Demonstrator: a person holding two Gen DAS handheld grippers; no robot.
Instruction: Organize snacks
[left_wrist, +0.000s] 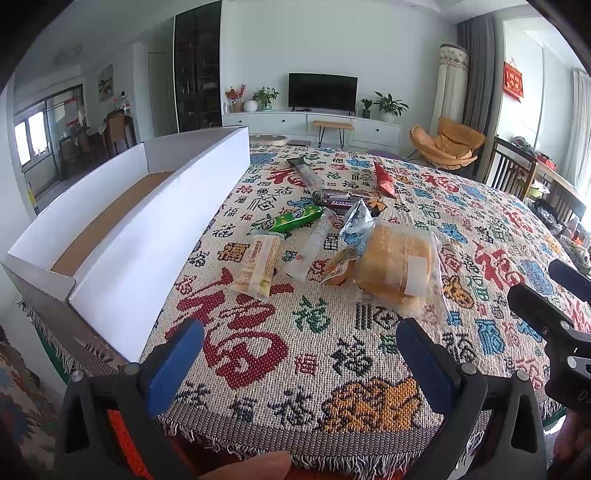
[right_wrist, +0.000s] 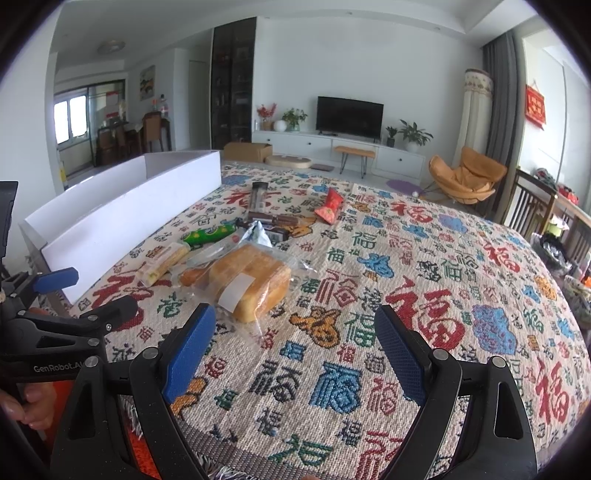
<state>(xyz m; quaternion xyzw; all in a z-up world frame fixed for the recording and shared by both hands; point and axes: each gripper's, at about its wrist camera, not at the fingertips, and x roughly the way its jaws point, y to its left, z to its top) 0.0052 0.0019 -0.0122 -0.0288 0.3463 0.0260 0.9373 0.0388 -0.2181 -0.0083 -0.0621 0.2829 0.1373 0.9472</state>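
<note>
Spread on patterned cloth (left_wrist: 314, 369), the bagged bread (right_wrist: 251, 282) is judged light and squashable, best pinched by its loose wrapper edge; both the left gripper (left_wrist: 299, 354) and right gripper (right_wrist: 295, 343) are held wide and empty.

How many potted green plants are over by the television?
3, perhaps more hidden. One plant stands left of the television, beside red flowers. A small plant and a bigger plant stand to its right.

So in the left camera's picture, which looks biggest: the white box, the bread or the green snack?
1. White box, by far.
2. Bread.
3. Green snack, though it lies farther from the camera, which shrinks it.
</note>
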